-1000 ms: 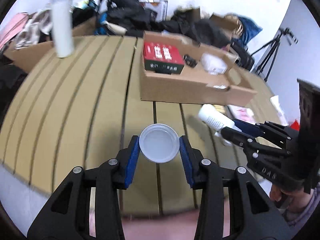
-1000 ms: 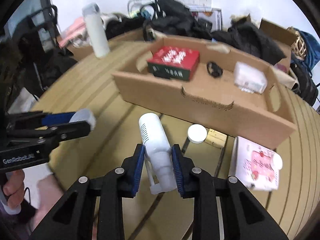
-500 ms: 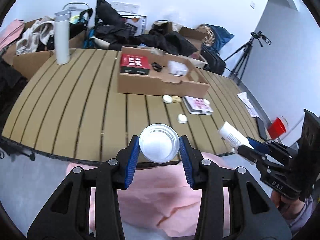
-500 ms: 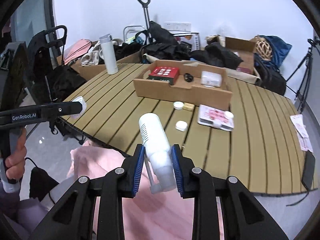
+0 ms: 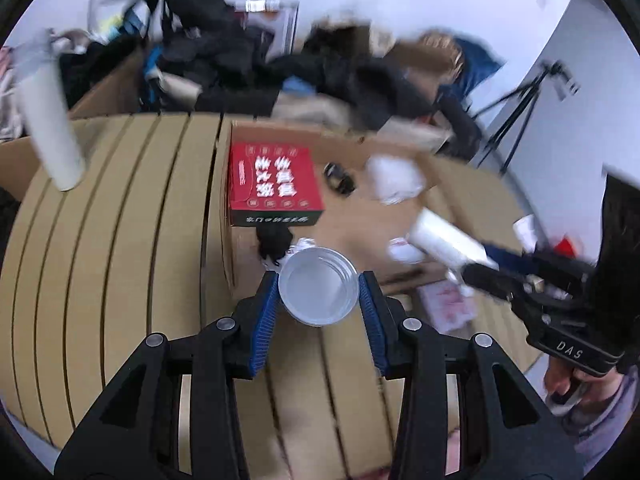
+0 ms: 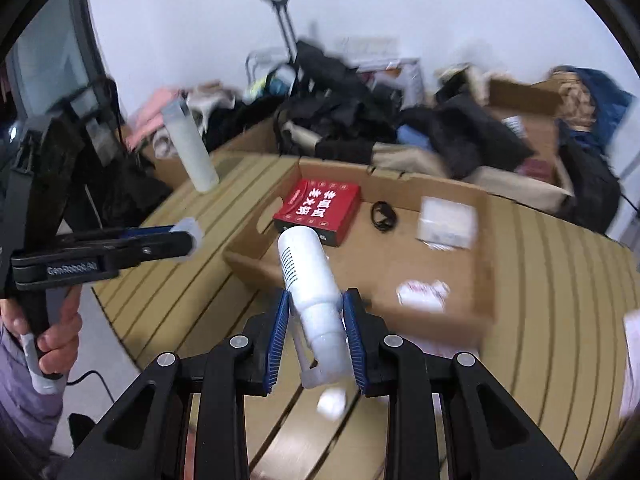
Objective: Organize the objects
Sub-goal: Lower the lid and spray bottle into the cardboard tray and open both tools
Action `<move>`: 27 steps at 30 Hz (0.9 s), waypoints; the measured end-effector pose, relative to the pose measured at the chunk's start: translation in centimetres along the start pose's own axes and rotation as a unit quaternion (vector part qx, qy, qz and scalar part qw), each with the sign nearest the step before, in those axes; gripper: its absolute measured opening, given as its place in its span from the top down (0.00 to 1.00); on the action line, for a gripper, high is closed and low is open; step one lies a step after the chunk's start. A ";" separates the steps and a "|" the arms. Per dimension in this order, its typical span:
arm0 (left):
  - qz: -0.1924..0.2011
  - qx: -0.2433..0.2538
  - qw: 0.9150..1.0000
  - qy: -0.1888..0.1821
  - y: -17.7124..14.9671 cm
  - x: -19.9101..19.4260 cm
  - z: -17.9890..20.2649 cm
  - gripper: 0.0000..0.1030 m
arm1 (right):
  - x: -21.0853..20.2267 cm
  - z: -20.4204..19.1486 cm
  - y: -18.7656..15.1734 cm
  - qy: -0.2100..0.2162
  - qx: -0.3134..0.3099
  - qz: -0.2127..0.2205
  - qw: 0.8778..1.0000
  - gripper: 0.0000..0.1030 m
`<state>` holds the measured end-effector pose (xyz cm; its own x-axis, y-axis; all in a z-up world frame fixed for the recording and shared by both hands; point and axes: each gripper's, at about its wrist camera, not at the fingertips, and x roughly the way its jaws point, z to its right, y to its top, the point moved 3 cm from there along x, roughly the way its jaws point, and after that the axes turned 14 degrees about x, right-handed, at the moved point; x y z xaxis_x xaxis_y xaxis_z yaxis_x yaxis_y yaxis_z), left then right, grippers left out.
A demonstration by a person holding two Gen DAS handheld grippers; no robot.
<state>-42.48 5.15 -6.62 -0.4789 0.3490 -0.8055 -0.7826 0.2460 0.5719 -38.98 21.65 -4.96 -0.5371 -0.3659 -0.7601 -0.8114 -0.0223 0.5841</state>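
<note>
1. Our left gripper (image 5: 319,298) pinches the cap (image 5: 318,286), at centre frame just below the box (image 5: 452,200).
2. Our right gripper (image 6: 314,334) clamps the bottle (image 6: 310,280); its long axis points up-left at the box (image 6: 486,240).

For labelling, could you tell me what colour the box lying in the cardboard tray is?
Red box with white characters; left wrist view.

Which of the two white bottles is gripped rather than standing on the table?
The white bottle clamped in the right gripper; the tall bottle stands alone.
</note>
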 end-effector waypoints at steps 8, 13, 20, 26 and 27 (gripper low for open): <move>-0.086 -0.001 0.996 0.021 0.9 8.1 -2.5 0.63 | 13.8 0.1 1.9 -0.006 -0.004 -0.103 0.995 0.70; -0.077 -0.012 0.997 0.011 0.1 6.2 -2.4 0.53 | 14.1 0.4 1.2 -0.006 -0.002 -0.110 0.994 0.63; -0.016 0.019 0.999 0.044 1.5 -3.6 -0.1 0.24 | 2.6 0.0 3.5 0.007 0.007 -0.035 0.999 0.28; 0.048 0.035 0.996 0.070 1.7 -14.6 2.5 0.08 | -9.4 -0.9 4.3 -0.034 0.002 0.025 0.999 0.28; 0.054 0.039 0.995 0.072 1.5 -15.6 3.0 0.08 | -10.8 -1.1 4.0 -0.039 -0.001 0.032 0.999 0.28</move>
<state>-34.99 2.82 7.23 -0.6154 0.2454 -0.7490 -0.6929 0.2846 0.6625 -36.19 24.51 5.88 -0.6036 -0.2933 -0.7414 -0.7750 -0.0029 0.6320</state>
